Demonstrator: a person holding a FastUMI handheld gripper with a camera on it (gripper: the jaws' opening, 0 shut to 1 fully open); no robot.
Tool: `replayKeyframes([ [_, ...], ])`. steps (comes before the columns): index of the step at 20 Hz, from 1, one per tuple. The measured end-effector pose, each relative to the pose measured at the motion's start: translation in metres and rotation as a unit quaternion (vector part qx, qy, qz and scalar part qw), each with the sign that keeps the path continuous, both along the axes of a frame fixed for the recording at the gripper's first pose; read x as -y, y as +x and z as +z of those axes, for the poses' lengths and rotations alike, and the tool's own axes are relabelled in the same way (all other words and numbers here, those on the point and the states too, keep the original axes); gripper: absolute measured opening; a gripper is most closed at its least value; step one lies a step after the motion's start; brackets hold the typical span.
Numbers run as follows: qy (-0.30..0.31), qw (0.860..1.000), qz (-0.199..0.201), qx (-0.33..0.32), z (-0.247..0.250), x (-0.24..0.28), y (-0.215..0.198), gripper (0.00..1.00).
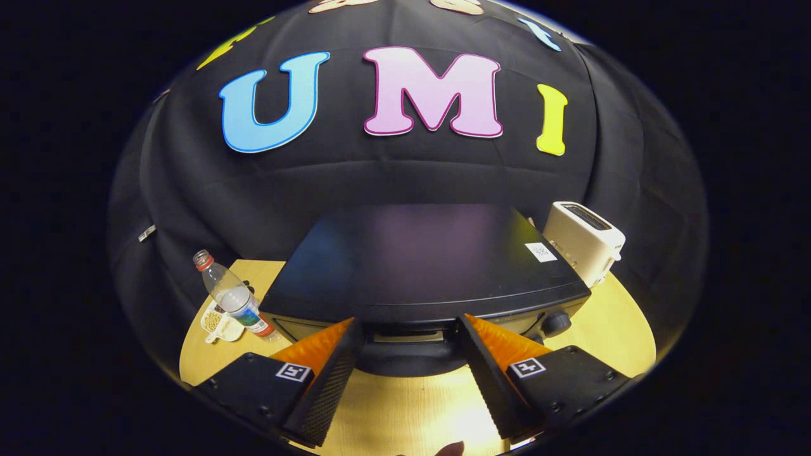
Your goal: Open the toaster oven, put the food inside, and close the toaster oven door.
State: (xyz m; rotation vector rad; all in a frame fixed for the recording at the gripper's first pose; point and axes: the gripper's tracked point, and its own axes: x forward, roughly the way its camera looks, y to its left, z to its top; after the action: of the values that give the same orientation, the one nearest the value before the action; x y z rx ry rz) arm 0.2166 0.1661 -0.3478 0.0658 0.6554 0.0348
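Observation:
The black toaster oven (418, 259) stands on the wooden table right in front of me, seen from above its top. My gripper (408, 326) is open, its fingertips at the oven's upper front edge, one to each side of the door's top. Nothing is held between the fingers. A dark rounded shape, probably the door handle (410, 358), lies between the fingers below the oven's front edge. A black knob (556, 323) sits on the oven's front at the right. I cannot tell from here whether the door is closed.
A white pop-up toaster (584, 239) stands to the right behind the oven. Left of the oven a plastic water bottle (233, 296) lies tilted over a small white dish (218, 324) of food. Bare wooden tabletop (405, 411) stretches below the fingers.

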Motion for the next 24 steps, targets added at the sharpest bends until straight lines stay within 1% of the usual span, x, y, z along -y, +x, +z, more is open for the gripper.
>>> replayKeyframes([
  [3,0.003,1.000,-0.002,-0.007,-0.004,-0.002,-0.021,0.98],
  [7,0.007,1.000,-0.003,0.000,-0.010,-0.001,-0.054,0.98],
  [11,0.018,1.000,-0.013,-0.019,-0.026,0.001,-0.086,0.99],
  [15,0.012,0.998,-0.006,-0.056,-0.052,0.002,-0.118,0.99],
  [19,0.016,0.991,0.001,-0.135,-0.089,0.000,-0.163,0.99],
  [21,0.020,0.989,0.005,-0.147,-0.093,0.001,-0.176,0.99],
  [24,0.026,0.989,0.014,-0.147,-0.087,0.006,-0.188,0.99],
])
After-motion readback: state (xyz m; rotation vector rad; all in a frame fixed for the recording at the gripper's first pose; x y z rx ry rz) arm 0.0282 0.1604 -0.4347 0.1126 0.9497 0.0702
